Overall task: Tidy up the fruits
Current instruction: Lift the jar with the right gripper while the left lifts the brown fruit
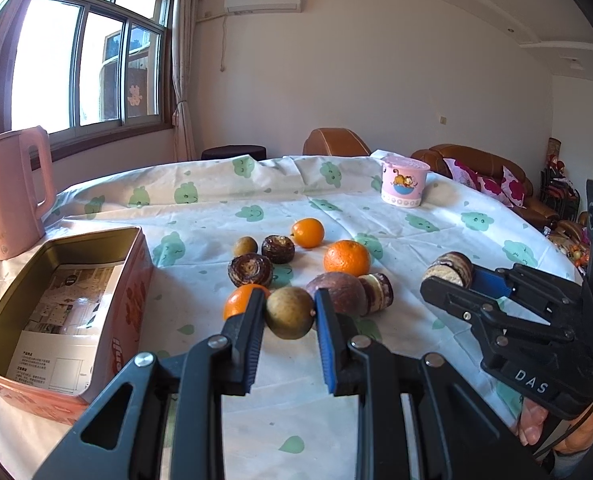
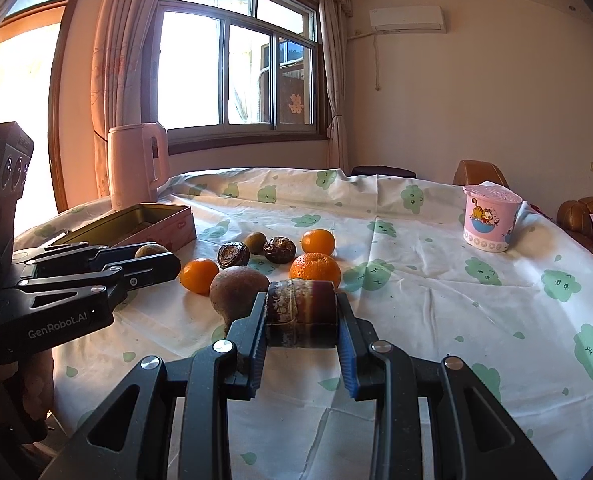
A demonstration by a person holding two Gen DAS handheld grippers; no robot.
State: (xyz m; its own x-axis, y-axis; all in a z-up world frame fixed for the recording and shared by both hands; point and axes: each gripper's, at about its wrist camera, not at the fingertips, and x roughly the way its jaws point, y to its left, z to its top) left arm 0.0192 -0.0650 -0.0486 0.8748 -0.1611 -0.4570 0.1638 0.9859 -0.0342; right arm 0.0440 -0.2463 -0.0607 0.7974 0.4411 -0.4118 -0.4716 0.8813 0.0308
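My left gripper is shut on a green-brown round fruit and holds it above the cloth; it also shows in the right wrist view. My right gripper is shut on a brown, banded cylindrical piece, which also shows in the left wrist view. Three oranges, two dark wrinkled fruits, a purple-brown round fruit, a small green fruit and another banded piece lie mid-table.
An open pink tin box with a paper inside sits at the left. A pink kettle stands behind it. A pink cartoon cup stands at the far right of the table, which has a cloud-print cloth. Sofas stand beyond.
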